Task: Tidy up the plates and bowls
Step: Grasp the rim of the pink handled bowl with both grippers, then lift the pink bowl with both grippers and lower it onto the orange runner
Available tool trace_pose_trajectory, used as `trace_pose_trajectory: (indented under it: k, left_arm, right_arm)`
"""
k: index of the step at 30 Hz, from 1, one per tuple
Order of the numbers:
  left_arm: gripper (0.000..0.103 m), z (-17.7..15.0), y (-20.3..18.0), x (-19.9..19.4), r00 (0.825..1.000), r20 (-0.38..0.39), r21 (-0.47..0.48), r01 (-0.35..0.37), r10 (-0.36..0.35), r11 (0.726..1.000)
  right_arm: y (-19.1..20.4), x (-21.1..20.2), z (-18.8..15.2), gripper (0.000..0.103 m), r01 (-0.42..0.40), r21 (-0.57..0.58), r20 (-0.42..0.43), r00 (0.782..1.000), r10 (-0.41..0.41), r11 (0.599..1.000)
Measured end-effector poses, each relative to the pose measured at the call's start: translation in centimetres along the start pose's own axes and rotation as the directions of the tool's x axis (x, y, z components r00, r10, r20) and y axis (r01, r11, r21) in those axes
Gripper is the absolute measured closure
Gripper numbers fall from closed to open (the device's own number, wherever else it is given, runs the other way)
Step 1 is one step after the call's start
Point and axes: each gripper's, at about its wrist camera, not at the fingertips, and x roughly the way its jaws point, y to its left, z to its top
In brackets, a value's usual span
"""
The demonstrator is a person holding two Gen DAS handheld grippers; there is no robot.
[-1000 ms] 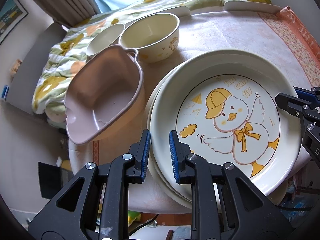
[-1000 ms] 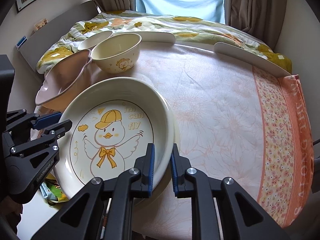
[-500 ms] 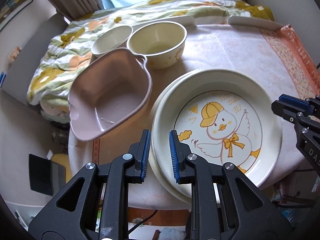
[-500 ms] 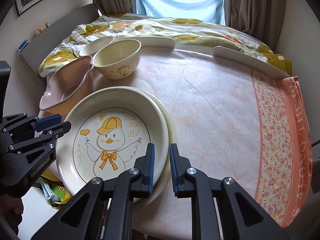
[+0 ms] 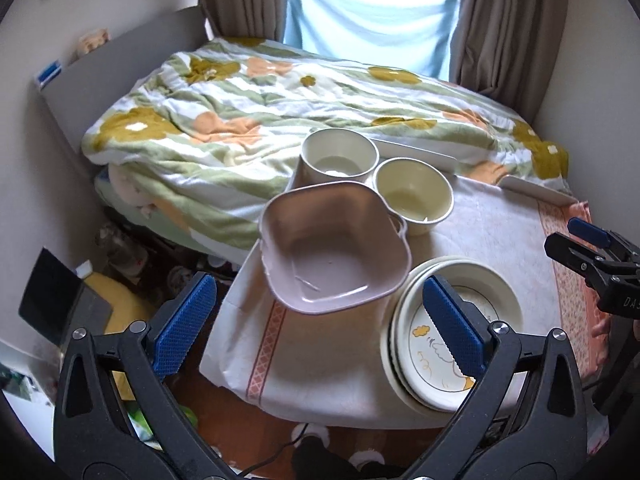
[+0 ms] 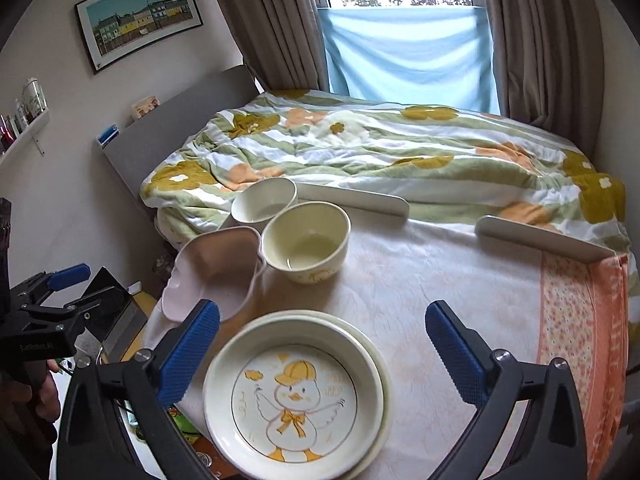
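Both claws off the duck plate, now stacked.

Left claw (image 5: 320, 328) and right claw (image 6: 324, 352) were pinched nearly shut at the duck plate (image 6: 294, 396)'s rim a second ago; jaws now opening wide, nothing between them. Plate sits nested on another plate at the bench (image 6: 460, 280)'s near edge. Pink bowl (image 5: 332, 248) and two cream bowls behind it not yet stacked.

Left gripper (image 5: 320, 324), right gripper (image 6: 322, 344): fingers opening wide, nothing between, angled downward.
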Motion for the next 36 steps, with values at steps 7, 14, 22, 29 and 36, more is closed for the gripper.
trace_pose_trajectory:
  k: [7,14,22,29,36]
  left_arm:
    - [0.001,-0.4,6.0,5.5,0.98,-0.084,-0.187,0.165,-0.183,0.968]
    - [0.038,-0.2,7.3,13.0,0.942,-0.209,-0.193,0.225,-0.264,0.955]
    - [0.066,0.3,7.2,17.5,0.906,-0.309,-0.134,0.259,-0.289,0.957]
    - [0.093,0.5,7.2,18.7,0.896,-0.36,-0.089,0.246,-0.262,0.965]
    - [0.093,1.8,7.2,16.3,0.919,-0.328,-0.026,0.224,-0.22,0.974]
  right_arm:
    - [3.8,7.0,1.4,0.0,-0.065,0.022,-0.209,0.976,0.068,0.998]
    - [5.9,14.6,1.5,0.027,-0.098,0.051,-0.328,0.938,0.109,0.994]
    - [5.7,19.2,0.9,0.071,-0.077,0.122,-0.402,0.908,0.12,0.99]
    - [5.8,19.5,0.7,0.091,-0.052,0.113,-0.404,0.91,0.094,0.992]
    - [6.4,18.0,0.9,0.091,-0.054,0.125,-0.367,0.925,0.097,0.991]
